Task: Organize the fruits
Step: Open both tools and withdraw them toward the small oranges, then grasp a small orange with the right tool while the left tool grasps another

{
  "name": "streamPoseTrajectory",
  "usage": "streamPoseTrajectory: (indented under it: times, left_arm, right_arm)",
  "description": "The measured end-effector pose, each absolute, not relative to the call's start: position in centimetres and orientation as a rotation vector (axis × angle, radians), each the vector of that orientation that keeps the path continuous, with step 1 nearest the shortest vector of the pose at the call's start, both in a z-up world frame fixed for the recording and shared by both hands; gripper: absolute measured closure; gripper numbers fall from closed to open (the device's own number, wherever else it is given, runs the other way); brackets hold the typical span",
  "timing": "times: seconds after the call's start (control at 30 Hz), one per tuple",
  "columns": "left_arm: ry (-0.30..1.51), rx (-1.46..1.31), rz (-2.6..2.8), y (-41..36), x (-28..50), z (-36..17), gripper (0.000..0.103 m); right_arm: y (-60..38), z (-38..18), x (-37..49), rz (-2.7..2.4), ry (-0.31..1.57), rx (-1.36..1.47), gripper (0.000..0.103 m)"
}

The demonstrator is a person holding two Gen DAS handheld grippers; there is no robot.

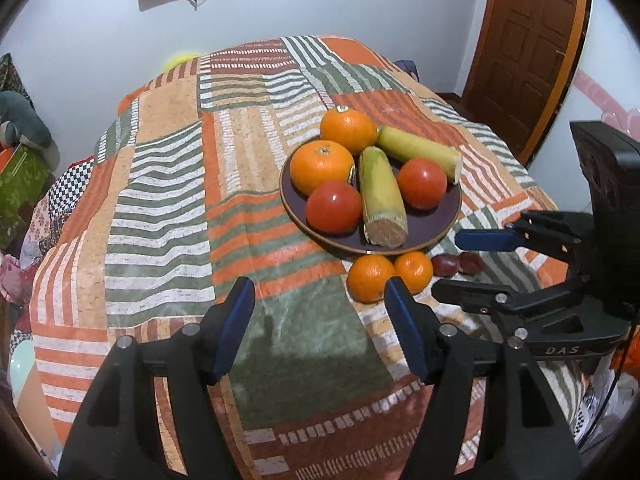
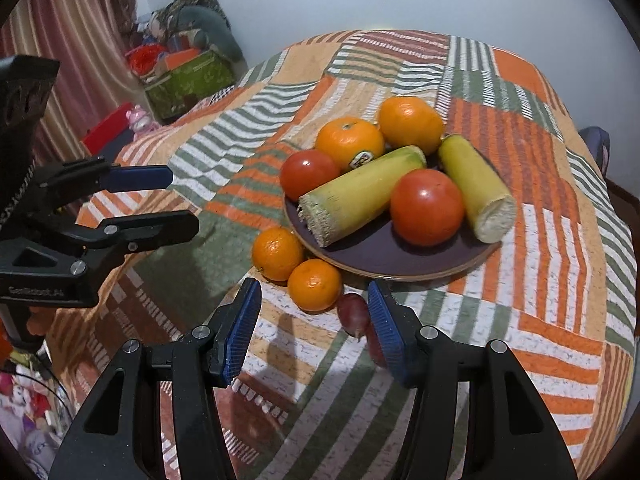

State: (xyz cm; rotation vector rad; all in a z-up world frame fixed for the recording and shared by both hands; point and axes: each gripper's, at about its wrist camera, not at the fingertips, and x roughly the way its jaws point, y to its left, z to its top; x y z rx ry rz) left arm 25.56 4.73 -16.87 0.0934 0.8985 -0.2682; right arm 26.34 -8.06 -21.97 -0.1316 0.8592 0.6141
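A dark purple plate [image 1: 434,220] [image 2: 380,254] on the patchwork cloth holds two oranges [image 1: 322,166], two tomatoes [image 1: 334,207] and two yellow-green cut cobs [image 1: 382,200]. Two small mandarins [image 1: 370,283] [image 2: 276,254] lie on the cloth against its near rim, with two dark red small fruits [image 1: 440,266] [image 2: 352,310] beside them. My right gripper [image 2: 313,292] [image 1: 452,266] is open over the nearer mandarin [image 2: 314,285] and the red fruits, its pads touching nothing. One red fruit is half hidden behind its right finger. My left gripper [image 1: 318,300] [image 2: 184,200] is open over bare cloth, left of the mandarins.
The striped cloth [image 1: 172,200] drapes over a rounded table that falls away on all sides. A wooden door [image 1: 532,60] stands at the back right. A green box [image 2: 188,80] full of clutter and a curtain [image 2: 60,40] are to the left.
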Motion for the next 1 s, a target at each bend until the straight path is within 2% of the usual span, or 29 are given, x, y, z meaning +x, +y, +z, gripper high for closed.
streamPoseTrajectory:
  times: [0.07,0.23,0.57,0.63,0.67,1.0]
  left_arm:
    - [0.911,0.085,-0.281,5.0,25.6,-17.3,0.038]
    - [0.939,0.071,-0.277,5.6,26.0,-18.2,0.054]
    - [0.961,0.054,-0.298,5.8,26.5,-19.1,0.056]
    - [0.965,0.058,-0.308,5.5,26.4,-19.2,0.056]
    - [0.968,0.063,-0.316,5.2,26.3,-19.3,0.056]
    - [0.980,0.099,-0.348,3.1,26.8,-19.8,0.056]
  right_arm:
    - [-7.5,-22.2,26.4,0.621,0.858,-0.153,0.061]
    - [-6.4,-22.9,26.9,0.636,0.883,-0.182,0.067]
    - [-5.4,-23.3,26.7,0.601,0.868,-0.282,0.068]
    - [-5.1,-23.5,26.7,0.587,0.861,-0.310,0.074]
    - [-5.1,-23.7,26.7,0.586,0.862,-0.316,0.074]
    - [-7.2,-22.1,26.8,0.625,0.850,-0.182,0.076]
